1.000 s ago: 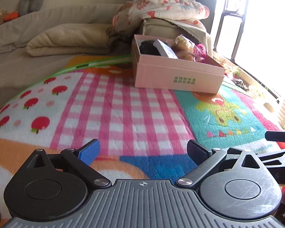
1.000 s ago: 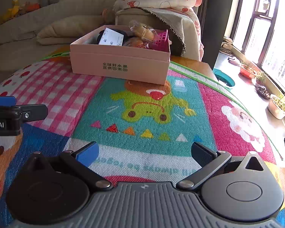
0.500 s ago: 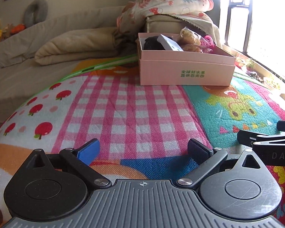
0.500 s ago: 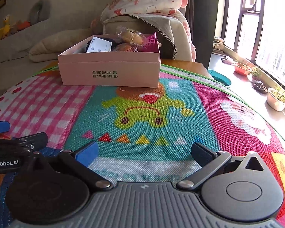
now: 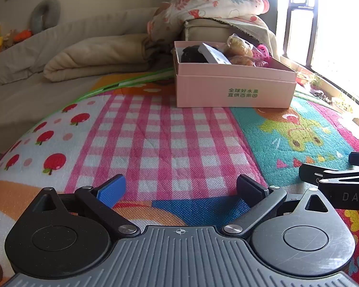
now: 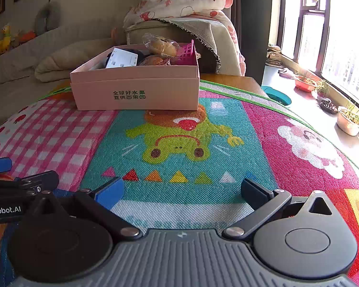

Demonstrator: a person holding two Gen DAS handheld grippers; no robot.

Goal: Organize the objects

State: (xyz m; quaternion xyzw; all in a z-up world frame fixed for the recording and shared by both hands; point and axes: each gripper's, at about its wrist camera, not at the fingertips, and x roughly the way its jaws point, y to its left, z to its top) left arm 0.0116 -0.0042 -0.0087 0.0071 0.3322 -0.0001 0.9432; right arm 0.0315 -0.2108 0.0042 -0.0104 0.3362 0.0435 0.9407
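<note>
Both the left tongs (image 5: 180, 187) and the right tongs (image 6: 185, 191) gaped wide at lower centre, grasping nothing, above the patterned mat (image 6: 179, 129). The pink box (image 6: 136, 91), filled with a white packet (image 6: 120, 58), wrapped buns (image 6: 160, 46) and a magenta basket (image 6: 187, 52), sat at upper centre, well apart.

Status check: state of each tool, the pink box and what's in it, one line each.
left tool: open, empty, low over the play mat
right tool: open, empty, low over the mat
pink box: lidless, upright on the mat
white carton: in the box, propped at a tilt
wrapped buns: in the box, poking above the rim
pink basket: in the box, right end
</note>
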